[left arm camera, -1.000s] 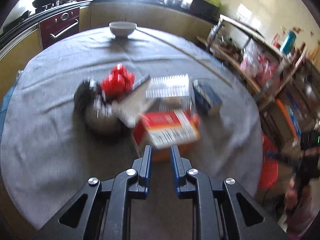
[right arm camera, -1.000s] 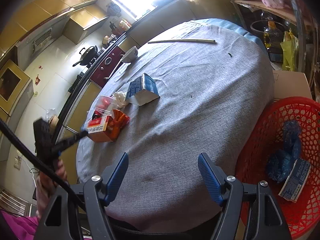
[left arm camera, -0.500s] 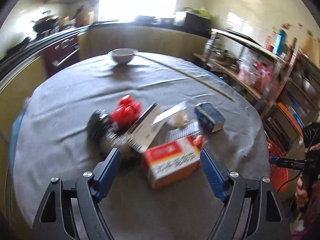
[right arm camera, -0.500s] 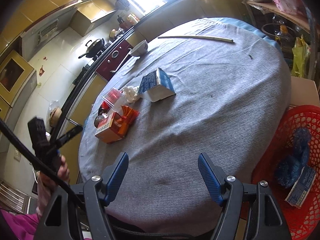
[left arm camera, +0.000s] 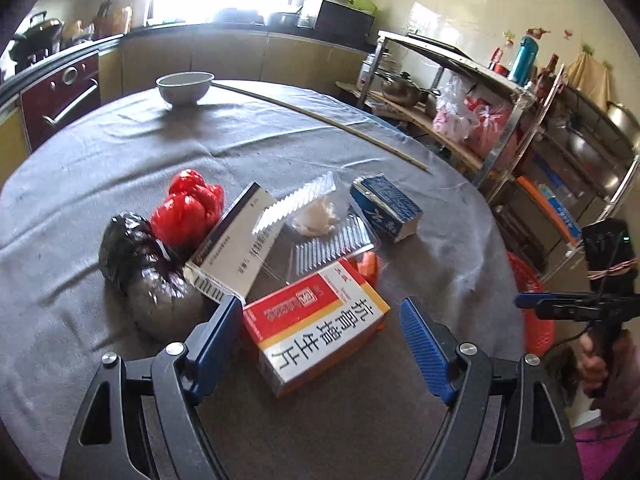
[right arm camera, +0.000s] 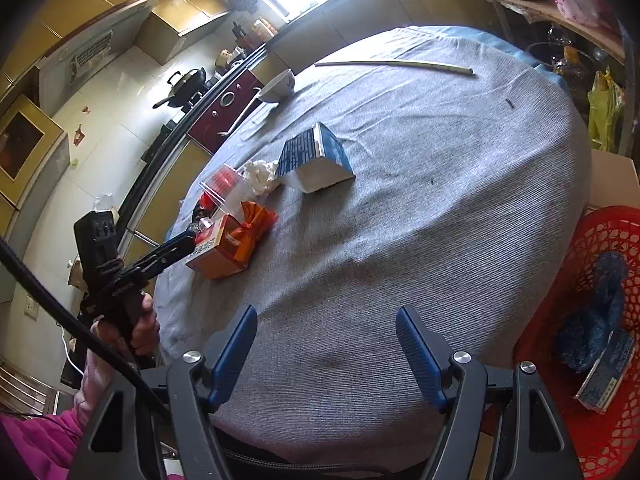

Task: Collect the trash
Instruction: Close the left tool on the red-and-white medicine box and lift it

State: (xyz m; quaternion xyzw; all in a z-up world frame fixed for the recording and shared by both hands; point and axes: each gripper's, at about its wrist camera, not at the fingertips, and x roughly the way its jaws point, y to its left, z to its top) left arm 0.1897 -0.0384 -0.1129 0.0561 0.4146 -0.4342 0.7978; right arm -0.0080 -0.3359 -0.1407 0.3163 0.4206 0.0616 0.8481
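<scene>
Both grippers open: left gripper (left arm camera: 322, 344), jaws just opened, straddles the red box (left arm camera: 316, 320) for pickup, needing closing; right gripper (right arm camera: 326, 354) idles beside the basket (right arm camera: 604, 320).

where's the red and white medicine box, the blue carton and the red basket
red and white medicine box (left arm camera: 316, 322): left wrist view, on its printed top face
blue carton (right arm camera: 316, 158): right wrist view, on its upper blue side
red basket (right arm camera: 600, 236): right wrist view, on its mesh rim
</scene>
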